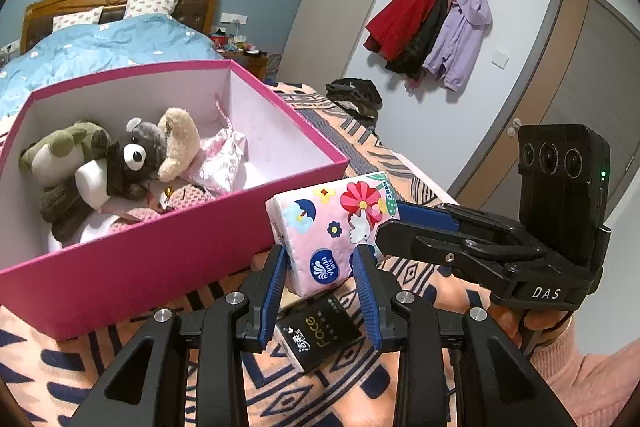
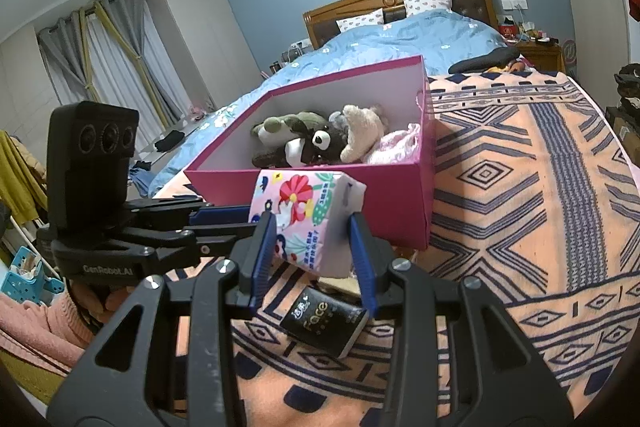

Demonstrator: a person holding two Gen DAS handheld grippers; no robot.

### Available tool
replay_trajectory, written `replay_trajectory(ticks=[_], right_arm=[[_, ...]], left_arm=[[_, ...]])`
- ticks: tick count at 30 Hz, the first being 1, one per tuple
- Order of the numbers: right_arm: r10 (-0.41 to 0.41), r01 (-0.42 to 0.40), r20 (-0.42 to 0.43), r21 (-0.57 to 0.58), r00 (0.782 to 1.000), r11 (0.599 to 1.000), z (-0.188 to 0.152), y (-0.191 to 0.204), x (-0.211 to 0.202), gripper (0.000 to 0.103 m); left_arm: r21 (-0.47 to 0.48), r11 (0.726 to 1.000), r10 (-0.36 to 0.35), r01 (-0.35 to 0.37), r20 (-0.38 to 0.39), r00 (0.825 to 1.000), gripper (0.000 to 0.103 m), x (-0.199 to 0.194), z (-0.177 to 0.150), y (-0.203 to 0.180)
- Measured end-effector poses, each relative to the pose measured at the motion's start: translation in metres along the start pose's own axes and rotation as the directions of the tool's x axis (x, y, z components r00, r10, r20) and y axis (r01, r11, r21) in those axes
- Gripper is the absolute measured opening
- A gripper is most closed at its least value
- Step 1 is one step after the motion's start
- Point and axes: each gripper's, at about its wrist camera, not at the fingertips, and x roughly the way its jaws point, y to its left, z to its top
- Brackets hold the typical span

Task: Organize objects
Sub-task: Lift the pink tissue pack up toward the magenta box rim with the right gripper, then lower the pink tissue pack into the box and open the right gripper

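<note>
A pink flowered tissue pack (image 1: 332,219) (image 2: 296,211) hangs just above the patterned blanket, in front of the magenta box (image 1: 168,259) (image 2: 392,203). My left gripper (image 1: 320,255) (image 2: 244,221) is shut on one end of it. From the other side, my right gripper (image 2: 312,227) (image 1: 390,223) is shut on the same pack. Under the pack a black tissue pack (image 1: 316,335) (image 2: 324,319) lies flat on the blanket. Inside the box sit several plush toys (image 1: 132,155) (image 2: 320,139) and a pink cloth bag (image 1: 224,159).
The orange and navy blanket (image 2: 520,187) spreads wide to the right of the box. Behind the box lies a bed with a blue quilt (image 1: 100,43). Coats (image 1: 432,27) hang on the wall, a dark clothes heap (image 1: 354,97) lies past the blanket, and a cluttered nightstand (image 2: 536,47) stands beside the bed.
</note>
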Motion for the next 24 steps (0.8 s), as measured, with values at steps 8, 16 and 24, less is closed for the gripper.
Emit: replay_trajectory(ticks=[8,16,24], right_arm=[[-0.002,0.002,0.013,-0.018,1.0,1.0,0.01,0.003,0.0,0.041],[0.002,-0.001,0.024,-0.02,1.0,1.0,0.02,0.002,0.0,0.041],[0.015,-0.014,0.032,-0.019,0.999,1.0,0.031,-0.001,0.002,0.041]], left_arm=[[-0.001,1.0,0.01,-0.01,0.016,1.0,0.034,-0.001,0.01,0.003],[-0.005,1.0,0.004,-0.004,0.025,1.0,0.034,-0.002,0.02,0.007],[-0.009,1.0,0.005,-0.005,0.031,1.0,0.034,-0.001,0.029,0.012]])
